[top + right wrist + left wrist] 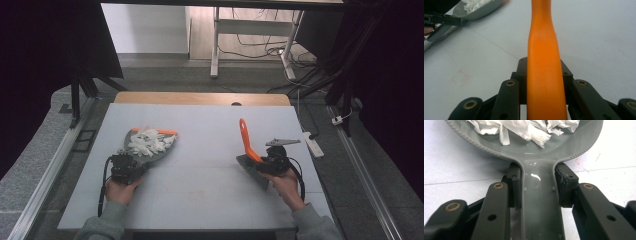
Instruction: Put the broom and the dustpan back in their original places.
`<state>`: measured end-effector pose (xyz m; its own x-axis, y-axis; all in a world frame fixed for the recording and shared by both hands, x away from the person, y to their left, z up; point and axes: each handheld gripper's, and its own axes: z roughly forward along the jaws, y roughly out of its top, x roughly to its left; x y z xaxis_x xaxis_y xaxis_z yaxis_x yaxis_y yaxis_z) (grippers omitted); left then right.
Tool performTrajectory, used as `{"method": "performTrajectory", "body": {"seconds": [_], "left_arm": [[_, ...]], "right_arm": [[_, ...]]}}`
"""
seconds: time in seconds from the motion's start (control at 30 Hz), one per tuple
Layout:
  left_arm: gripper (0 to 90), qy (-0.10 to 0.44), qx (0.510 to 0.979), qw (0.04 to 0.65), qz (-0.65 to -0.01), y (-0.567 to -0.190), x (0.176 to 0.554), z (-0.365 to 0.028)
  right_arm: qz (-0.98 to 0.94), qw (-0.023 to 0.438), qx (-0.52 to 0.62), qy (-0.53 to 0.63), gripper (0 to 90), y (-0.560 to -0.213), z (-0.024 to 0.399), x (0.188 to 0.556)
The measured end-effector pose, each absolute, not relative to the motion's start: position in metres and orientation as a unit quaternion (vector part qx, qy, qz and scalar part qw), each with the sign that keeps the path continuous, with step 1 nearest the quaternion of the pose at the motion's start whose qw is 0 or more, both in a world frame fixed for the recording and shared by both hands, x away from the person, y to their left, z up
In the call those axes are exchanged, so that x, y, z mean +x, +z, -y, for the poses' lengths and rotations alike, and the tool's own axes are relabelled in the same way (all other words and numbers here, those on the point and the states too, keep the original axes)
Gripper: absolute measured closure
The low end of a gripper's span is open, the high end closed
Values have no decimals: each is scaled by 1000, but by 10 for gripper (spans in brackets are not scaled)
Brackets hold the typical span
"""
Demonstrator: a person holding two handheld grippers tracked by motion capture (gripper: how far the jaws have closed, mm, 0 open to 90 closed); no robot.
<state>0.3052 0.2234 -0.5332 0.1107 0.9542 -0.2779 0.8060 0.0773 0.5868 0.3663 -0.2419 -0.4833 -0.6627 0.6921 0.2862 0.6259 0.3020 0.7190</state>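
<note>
Plainly, no brand, label or writing can be read on anything here. Toward the left edge of the table point(200, 195), the left gripper point(131, 167) has its jaws clamped on the flat grey handle of a dustpan point(159, 152); in the left gripper view the pads press both sides of that handle point(541, 202). The dustpan's long axis runs from the gripper away toward the far edge, slanting a little right, and its pan holds crumpled white paper scraps point(148, 142). An orange strip point(161, 131) shows at the pan's far side.

Toward the right edge, the right gripper point(267, 162) is closed on the orange handle of a brush point(246, 142). The handle point(544, 82) rises from the jaws and points to the far edge, leaning slightly left, its tip off the table.
</note>
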Motion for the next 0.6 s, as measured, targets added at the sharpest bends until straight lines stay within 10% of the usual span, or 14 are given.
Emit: {"method": "performTrajectory", "body": {"seconds": [0.6], "left_arm": [[602,121,668,331,-656,-533,305,-221]], "right_arm": [[-815,44,423,393,704,-498,245,377]]}}
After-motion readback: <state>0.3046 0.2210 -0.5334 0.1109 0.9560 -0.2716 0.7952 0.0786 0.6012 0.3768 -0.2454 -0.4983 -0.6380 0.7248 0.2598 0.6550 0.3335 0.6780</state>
